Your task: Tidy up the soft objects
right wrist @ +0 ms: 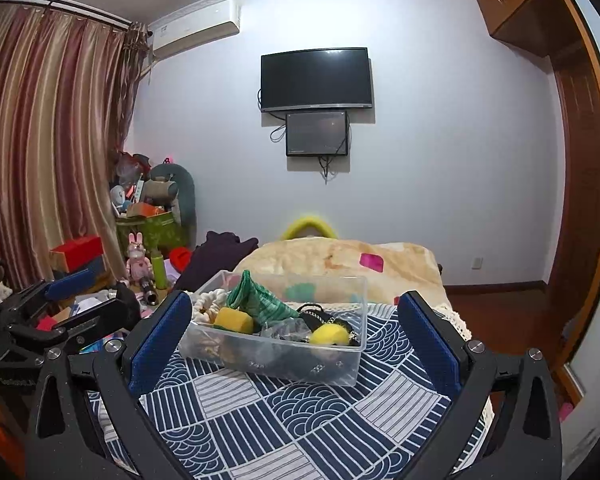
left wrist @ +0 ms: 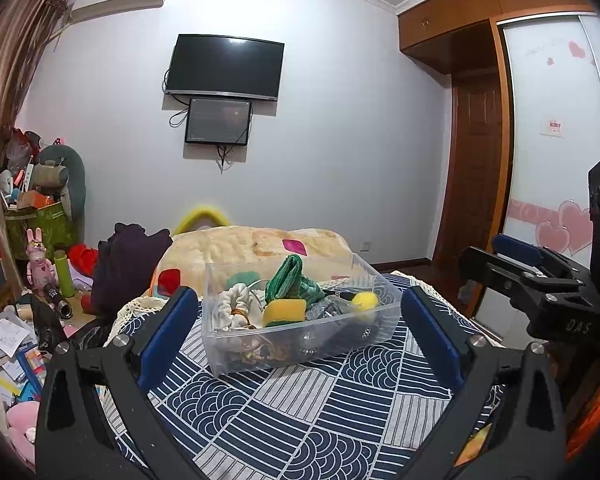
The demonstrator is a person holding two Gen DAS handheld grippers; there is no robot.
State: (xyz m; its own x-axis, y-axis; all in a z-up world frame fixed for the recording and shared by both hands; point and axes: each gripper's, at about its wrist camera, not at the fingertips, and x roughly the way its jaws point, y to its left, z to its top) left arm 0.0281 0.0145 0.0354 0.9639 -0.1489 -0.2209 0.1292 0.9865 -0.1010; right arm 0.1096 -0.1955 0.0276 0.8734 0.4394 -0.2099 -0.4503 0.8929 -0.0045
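A clear plastic bin (left wrist: 300,344) (right wrist: 292,364) stands on the blue-and-white patterned bedspread (left wrist: 300,412) (right wrist: 300,420). It holds a green knit cloth (left wrist: 294,278) (right wrist: 260,300), a yellow-green sponge (left wrist: 284,312) (right wrist: 233,319), a yellow ball (left wrist: 365,301) (right wrist: 329,335), a white scrunchie (left wrist: 236,304) and dark items. My left gripper (left wrist: 296,328) is open and empty, its fingers either side of the bin, short of it. My right gripper (right wrist: 292,336) is open and empty, likewise short of the bin. The right gripper also shows at the right in the left wrist view (left wrist: 520,264), and the left gripper at the left in the right wrist view (right wrist: 72,300).
A folded beige blanket (left wrist: 256,248) (right wrist: 340,260) lies behind the bin, with a dark purple garment (left wrist: 128,260) (right wrist: 220,252) to its left. A cluttered desk with toys and papers (left wrist: 40,300) (right wrist: 140,264) stands left of the bed. A wardrobe (left wrist: 548,160) stands at the right.
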